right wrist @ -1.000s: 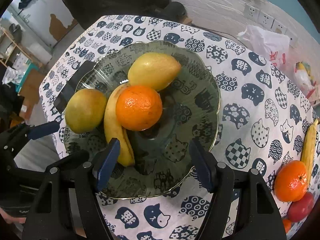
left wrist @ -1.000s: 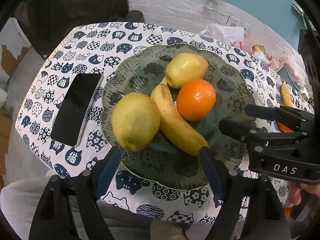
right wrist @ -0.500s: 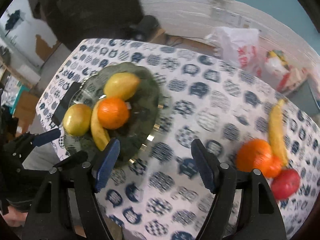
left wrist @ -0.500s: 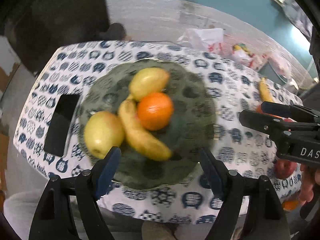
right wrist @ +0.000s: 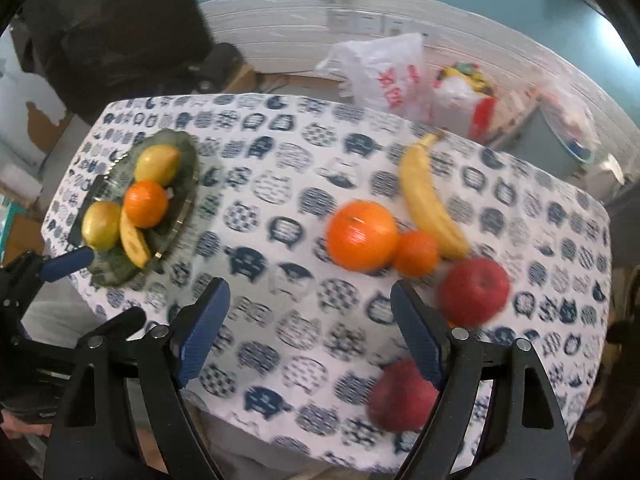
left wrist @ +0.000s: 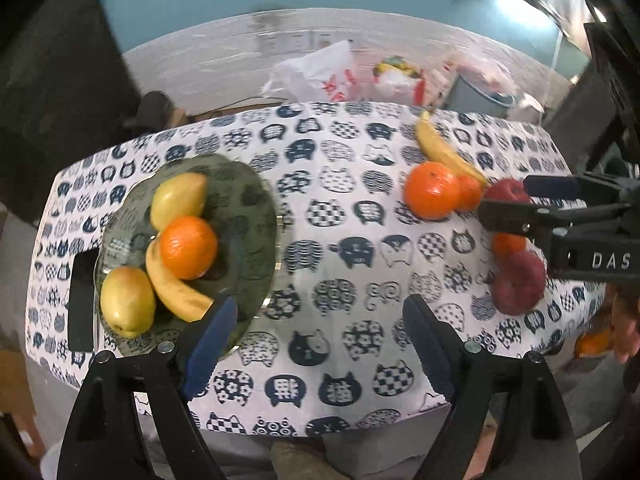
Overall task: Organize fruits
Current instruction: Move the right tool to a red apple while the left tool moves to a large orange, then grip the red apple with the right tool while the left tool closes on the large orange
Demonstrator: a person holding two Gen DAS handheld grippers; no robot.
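Observation:
A dark glass plate (left wrist: 248,208) (right wrist: 182,152) at the table's left holds two yellow pears (left wrist: 178,200), an orange (left wrist: 188,246) and a banana (left wrist: 176,288). At the right lie a loose banana (right wrist: 428,204), a big orange (right wrist: 362,236), a small orange (right wrist: 416,254) and two red apples (right wrist: 474,292) (right wrist: 400,396). My left gripper (left wrist: 320,344) is open and empty above the table's near edge. My right gripper (right wrist: 308,328) is open and empty, high over the near side, left of the apples; it shows in the left wrist view (left wrist: 516,200).
A black phone (left wrist: 82,300) lies left of the plate. The table has a cat-print cloth (left wrist: 340,248). Plastic bags (right wrist: 384,76) and a grey bin (left wrist: 480,96) stand beyond the far edge against a white wall.
Both grippers have pulled back and up from the plate and swung to the right; the loose fruit at the right has come into view. Both stay open and empty.

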